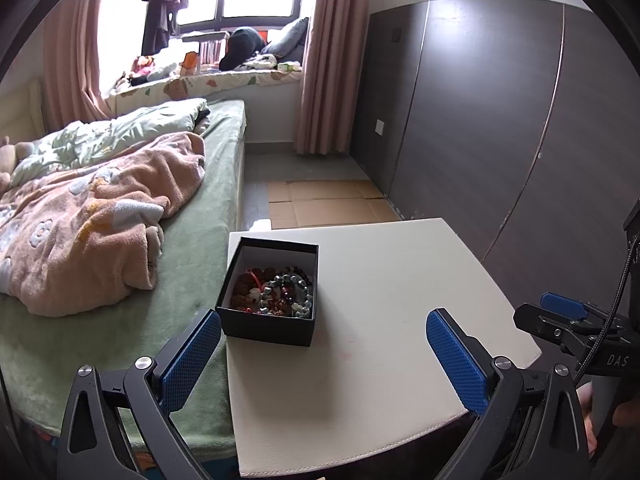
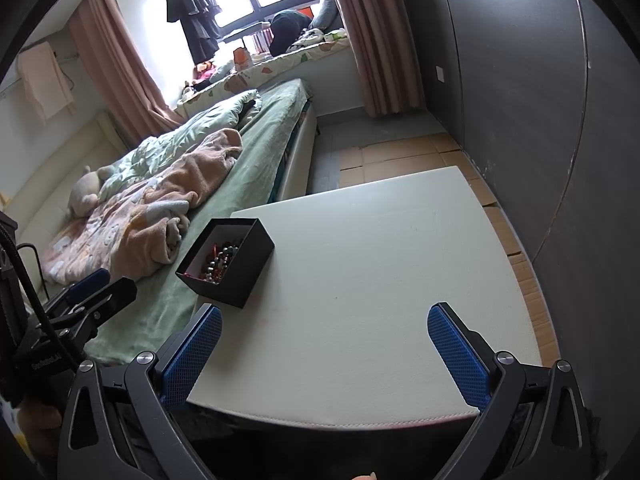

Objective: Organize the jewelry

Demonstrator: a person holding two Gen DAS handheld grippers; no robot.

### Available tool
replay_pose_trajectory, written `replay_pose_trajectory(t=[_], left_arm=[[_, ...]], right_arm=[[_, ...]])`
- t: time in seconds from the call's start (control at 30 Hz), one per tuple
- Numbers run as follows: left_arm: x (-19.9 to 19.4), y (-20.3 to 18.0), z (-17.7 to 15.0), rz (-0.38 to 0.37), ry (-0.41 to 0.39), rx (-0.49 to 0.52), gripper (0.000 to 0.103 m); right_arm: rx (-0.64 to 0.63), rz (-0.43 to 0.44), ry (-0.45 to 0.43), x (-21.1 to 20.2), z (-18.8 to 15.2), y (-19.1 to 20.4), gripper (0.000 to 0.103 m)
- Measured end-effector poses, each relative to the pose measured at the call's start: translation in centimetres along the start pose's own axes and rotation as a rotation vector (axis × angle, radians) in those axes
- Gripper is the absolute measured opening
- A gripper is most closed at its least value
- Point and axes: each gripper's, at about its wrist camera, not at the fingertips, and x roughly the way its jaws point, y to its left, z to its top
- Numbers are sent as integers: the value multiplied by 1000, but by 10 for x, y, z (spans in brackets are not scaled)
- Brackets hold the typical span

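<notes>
Both my grippers hang above the near edge of the white table (image 1: 380,280); my left gripper (image 1: 324,356) has its jaws released, spread wide, nothing between the blue pads (image 1: 188,364); my right gripper (image 2: 325,354) is likewise released, jaws wide apart, empty; its blue pads (image 2: 460,356) frame bare tabletop. The black jewelry box (image 1: 272,326) sits open, lid off, at the table's far-left corner, close along the left edge that runs beside the bed (image 1: 192,240); in the left wrist view the box lies just ahead of my left finger, apart from it, not touched. Inside the box: a tangle of beaded bracelets (image 1: 280,292); brown knobbly beads toward the left wall, grey and silver beads toward the right, some red thread and small dark beads among them; single pieces cannot be counted. In the right wrist view the same box shows tilted by the lens, its contents partly hidden by the near wall. The rest of the tabletop is plain white, with a faint pinkish smear near the box on its near side. My right gripper shows at the right border of the left wrist view, over the table's right edge; my left gripper shows at the left border of the right wrist view, over the green bedsheet. A peach blanket (image 1: 100,224) lies crumpled on the bed; flattened cardboard (image 1: 328,200) covers the floor beyond the table's far edge; a dark wardrobe (image 1: 500,120) stands to the right.
</notes>
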Motion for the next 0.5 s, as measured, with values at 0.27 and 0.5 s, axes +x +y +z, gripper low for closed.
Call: replay_pose_trajectory(t=[0.27, 0.5], left_arm=[[-1, 1, 0, 2, -1, -4, 102], [2, -2, 0, 11, 1, 0, 102]], right_arm=[[-5, -4, 0, 0, 0, 2, 103], [2, -7, 3, 1, 1, 5, 103]])
